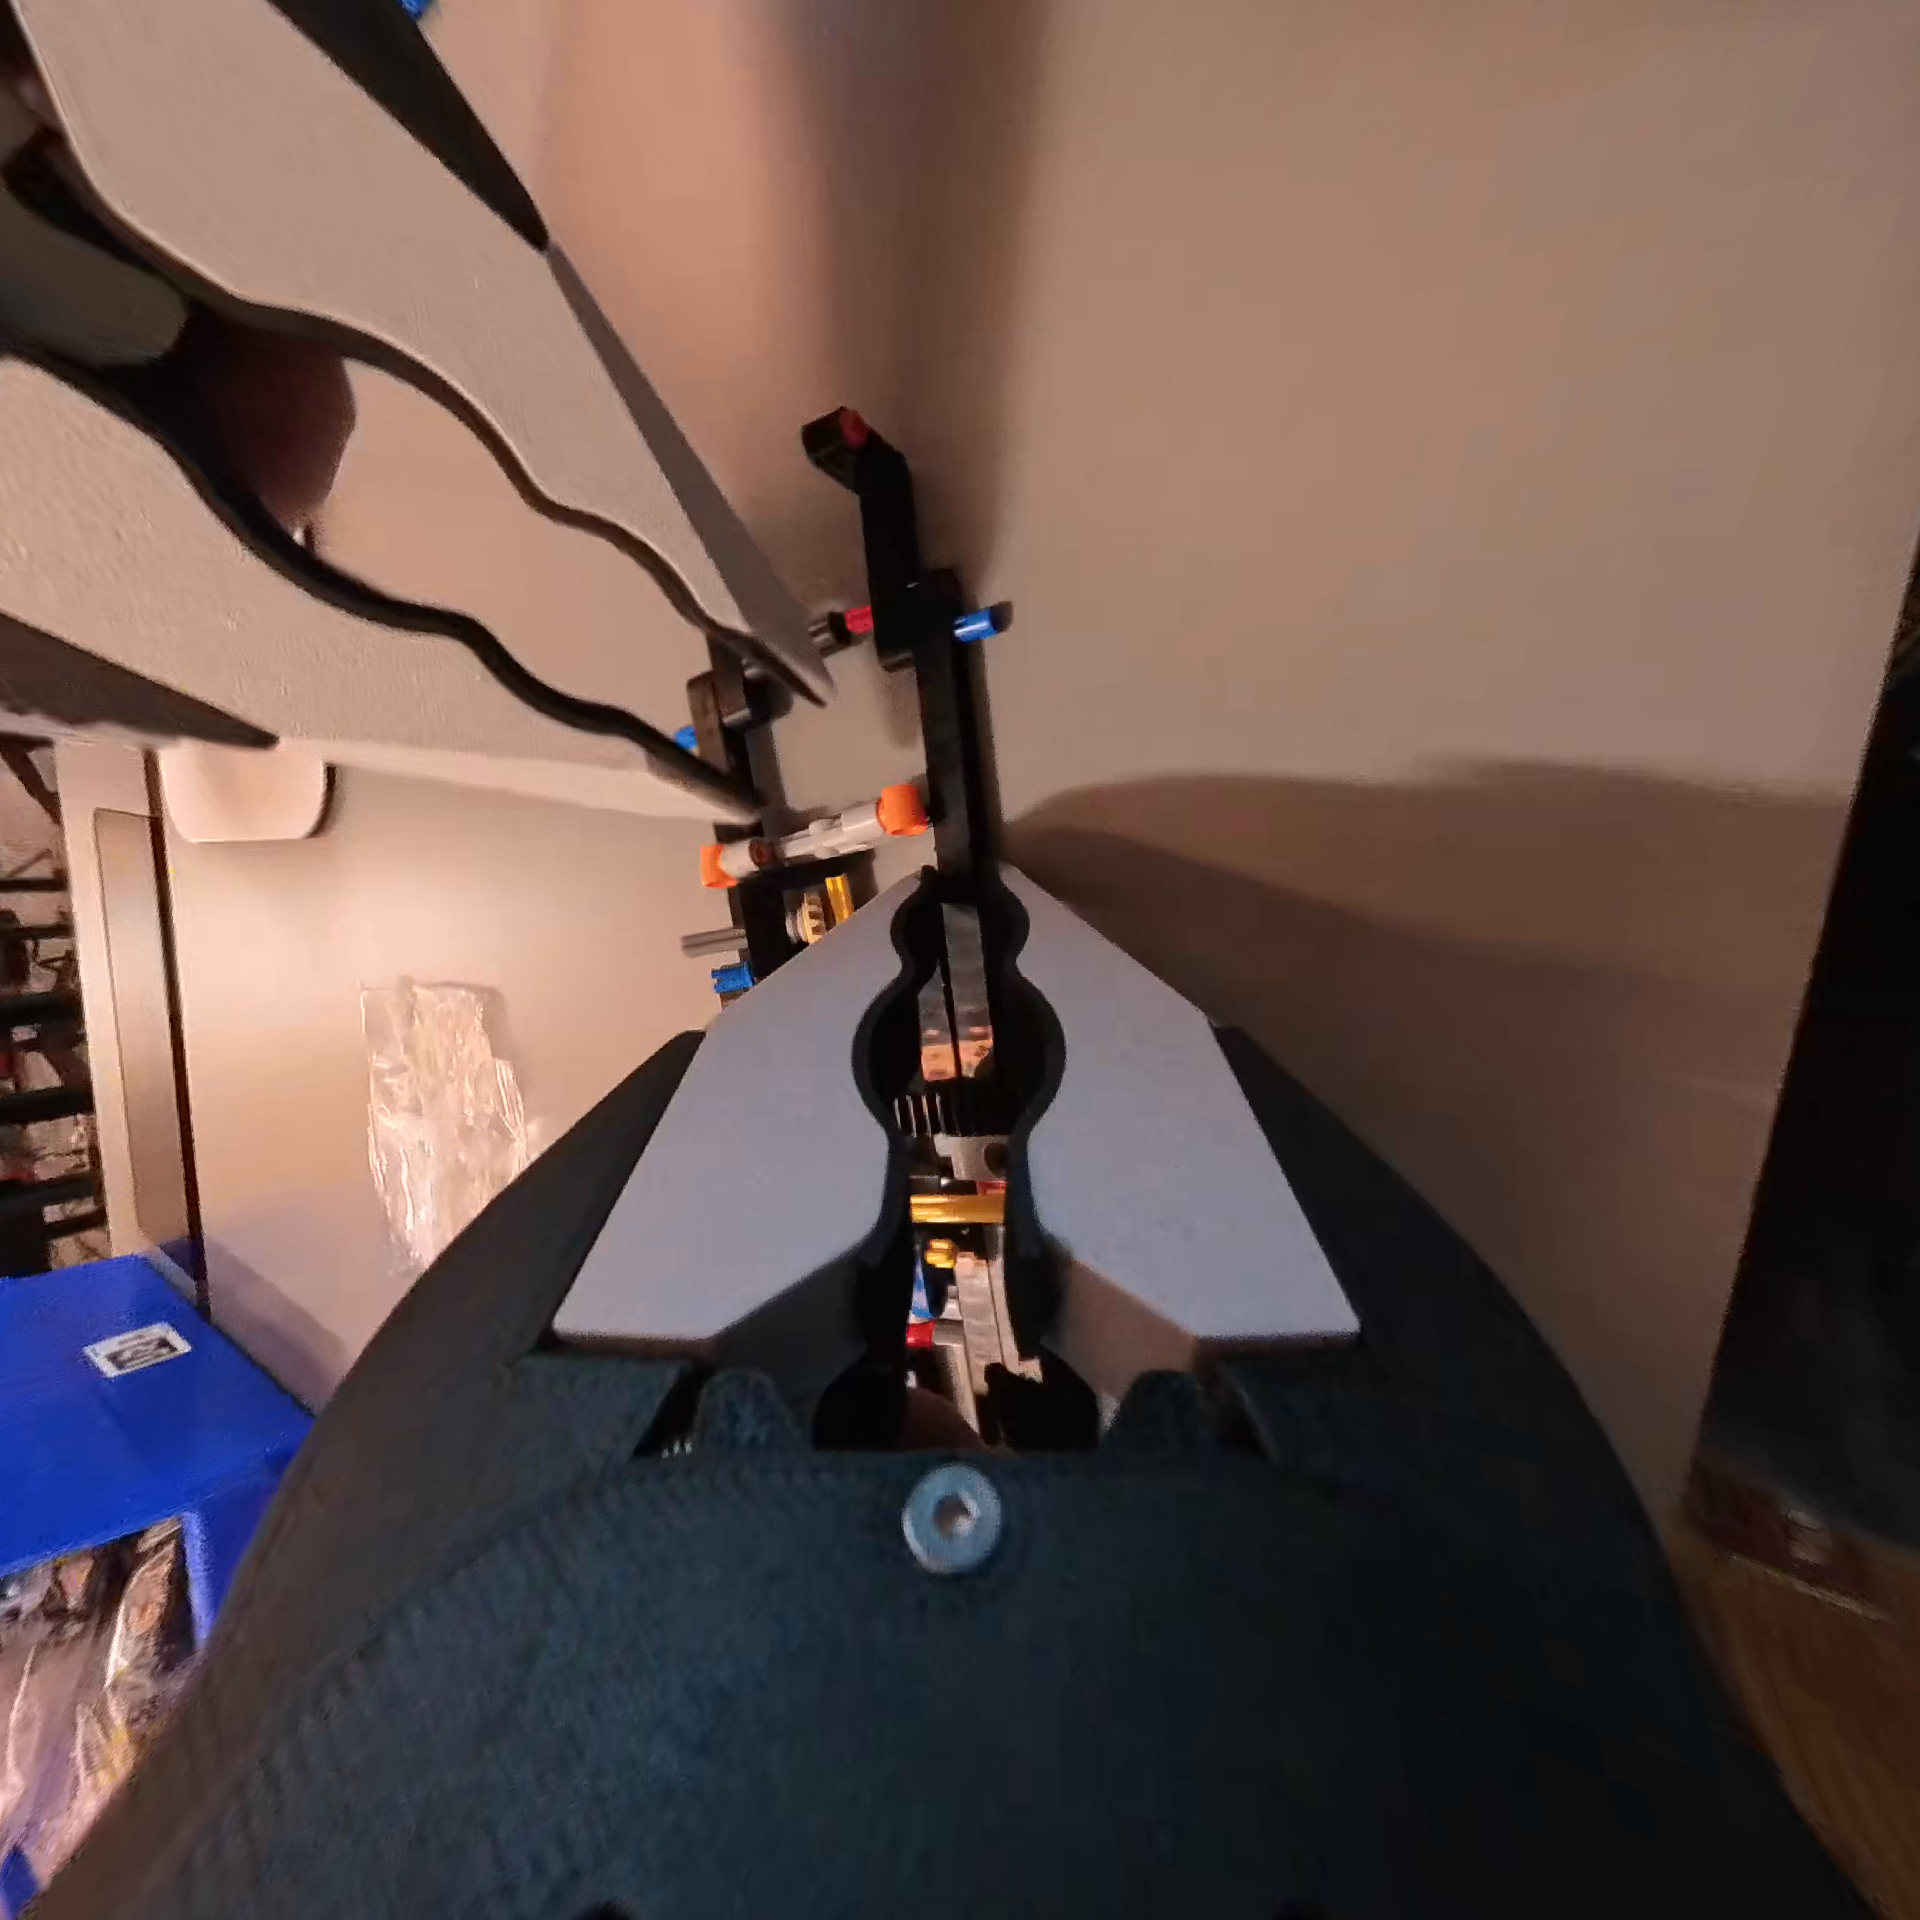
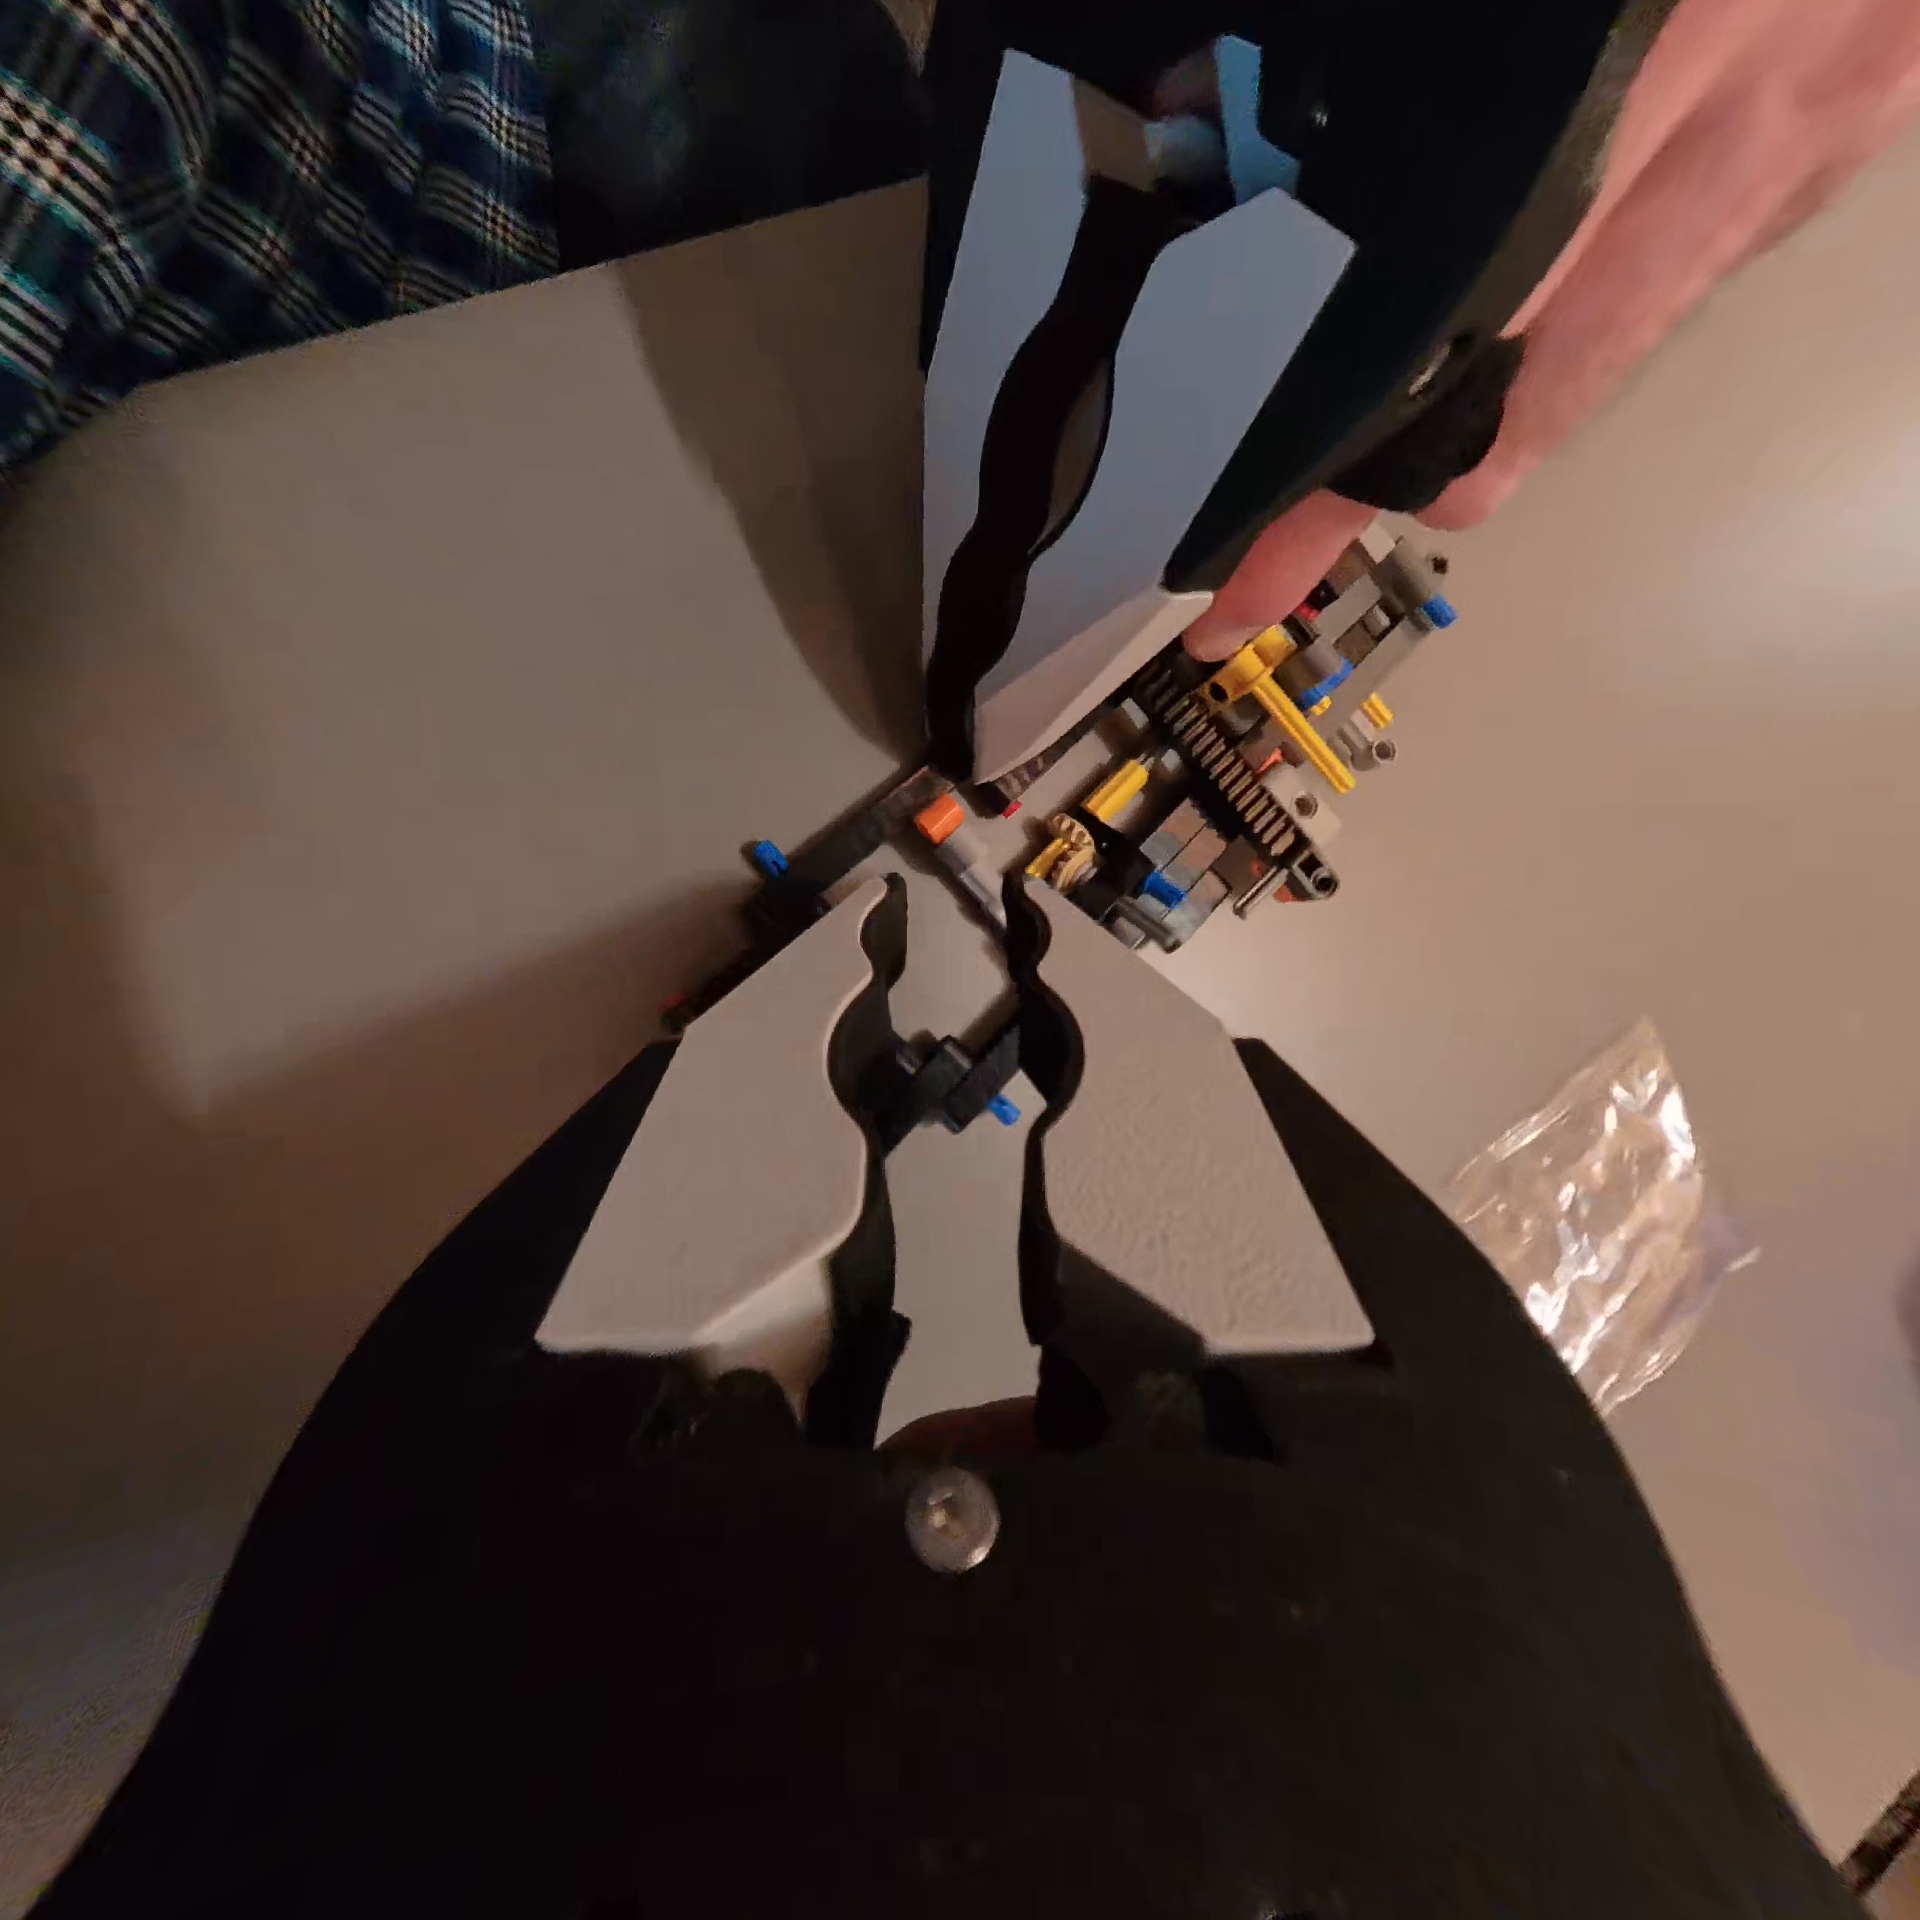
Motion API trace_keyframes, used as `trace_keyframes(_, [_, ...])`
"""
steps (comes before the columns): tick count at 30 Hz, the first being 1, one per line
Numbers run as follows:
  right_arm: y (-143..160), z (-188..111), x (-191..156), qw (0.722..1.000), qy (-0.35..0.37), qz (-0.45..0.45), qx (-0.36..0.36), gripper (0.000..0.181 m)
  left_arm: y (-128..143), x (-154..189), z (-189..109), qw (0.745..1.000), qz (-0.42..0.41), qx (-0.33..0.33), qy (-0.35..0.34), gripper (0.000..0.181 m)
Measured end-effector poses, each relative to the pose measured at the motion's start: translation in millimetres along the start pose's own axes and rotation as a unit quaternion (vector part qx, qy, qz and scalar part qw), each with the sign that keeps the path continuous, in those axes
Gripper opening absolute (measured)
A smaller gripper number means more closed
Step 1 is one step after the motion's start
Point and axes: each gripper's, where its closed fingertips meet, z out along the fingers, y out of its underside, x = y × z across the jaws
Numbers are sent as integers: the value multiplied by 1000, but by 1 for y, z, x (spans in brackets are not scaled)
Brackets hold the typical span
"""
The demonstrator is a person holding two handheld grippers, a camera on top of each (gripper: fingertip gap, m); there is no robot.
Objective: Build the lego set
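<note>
While the left gripper (image 1: 961, 883) clamps a black beam (image 1: 951, 727) of the lego model (image 2: 1226, 790), its fingers (image 1: 1132, 1132) sit closed on the beam, which runs out beyond their tips and up to a bent end with a red pin (image 1: 852, 424). Between the same fingers, back toward the gripper body, a black gear rack and a yellow axle (image 1: 956, 1207) show through the gap. In the right wrist view the bulk of the model, grey and black with yellow axles, a tan gear (image 2: 1070, 836) and blue pins, lies just past the right fingertips and to their right, over the pale desk (image 2: 416, 727), with a hand (image 2: 1621, 312) holding the left gripper above it and one fingertip touching the model's top. The right gripper (image 2: 951, 899) has its fingers (image 2: 1164, 1143) slightly apart, and a small black piece with a blue pin (image 2: 961, 1081) sits across the gap between them; whether they press on it I cannot tell. An orange bush (image 2: 935, 818) on a grey axle lies just ahead of the right fingertips. In the left wrist view the right fingers reach in from the upper left, their tips at the model beside the orange bushes. A clear plastic bag (image 2: 1590, 1205) lies on the desk to the right of the right fingers, well apart from the model. A blue bin (image 1: 114, 1392) stands far left of the left fingers.
</note>
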Motion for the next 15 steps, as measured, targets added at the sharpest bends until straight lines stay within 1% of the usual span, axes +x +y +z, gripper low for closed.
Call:
trace_keyframes(1, [-2, 3, 3, 1000, -2, -13, 0, 16, 0, 1, -1, 1000, 3, 3, 2, 5])
trace_keyframes(6, [-2, 22, 0, 996, -57, -63, -1, 17, 0, 4, -3, 1000, 19, 7, 12, 5])
trace_keyframes(8, [-1, 28, -3, 995, -72, -70, -3, 12, 1, 4, -3, 1000, 20, 11, 12, 5])
trace_keyframes(10, [-2, 31, -4, 995, -75, -64, 2, 8, 1, 4, -4, 1000, 18, 15, 13, 5])
trace_keyframes(13, [-2, 31, -5, 997, -72, -30, -4, 7, 4, 4, -5, 1000, 11, 12, 9, 5])
trace_keyframes(15, [-4, 32, -4, 998, -55, 18, -5, 6, 9, 1, -5, 1000, -4, 0, -1, 6])
